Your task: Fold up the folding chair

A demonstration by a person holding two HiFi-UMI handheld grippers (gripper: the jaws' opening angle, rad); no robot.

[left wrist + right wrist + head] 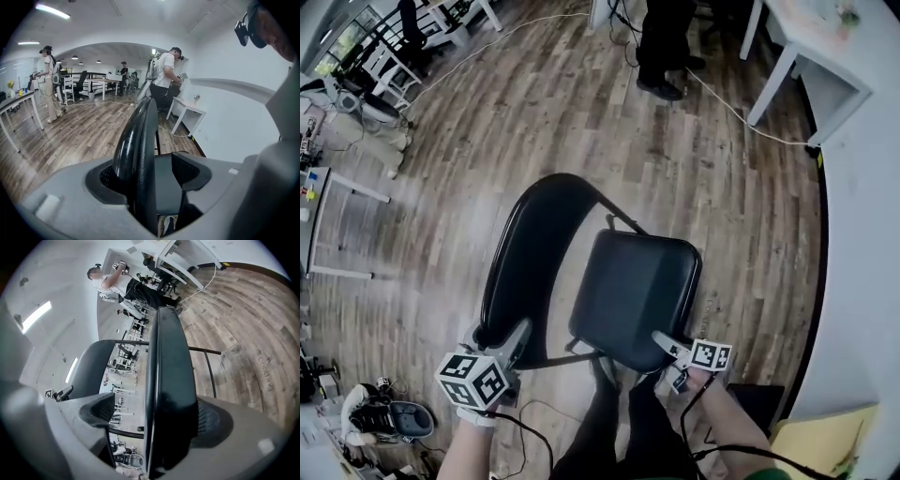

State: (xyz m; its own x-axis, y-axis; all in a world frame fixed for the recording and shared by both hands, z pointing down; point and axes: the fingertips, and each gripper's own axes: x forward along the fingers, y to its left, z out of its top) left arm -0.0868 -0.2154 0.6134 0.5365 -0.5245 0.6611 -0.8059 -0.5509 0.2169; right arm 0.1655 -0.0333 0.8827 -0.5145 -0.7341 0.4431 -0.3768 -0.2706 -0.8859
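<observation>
In the head view, a black folding chair stands on the wooden floor, just in front of the wearer's legs. A white wall runs close along the chair's right side. A white table, a pale cable and a standing person are well beyond it. The curved backrest shows at the left and the padded seat at the right, both glossy black. The left tool is at the backrest's near end, and the right tool is at the seat's near corner.

In the left gripper view, the left tool straddles the backrest and is released. One pad lies against the backrest. The other stands off it, and the seat shows in the gap. Behind are the floor and another white table.

In the right gripper view, the right tool straddles the seat, seen edge-on, and is also released. The floor-side pad touches the seat and the other stands clear of it. A thin frame tube crosses behind.
</observation>
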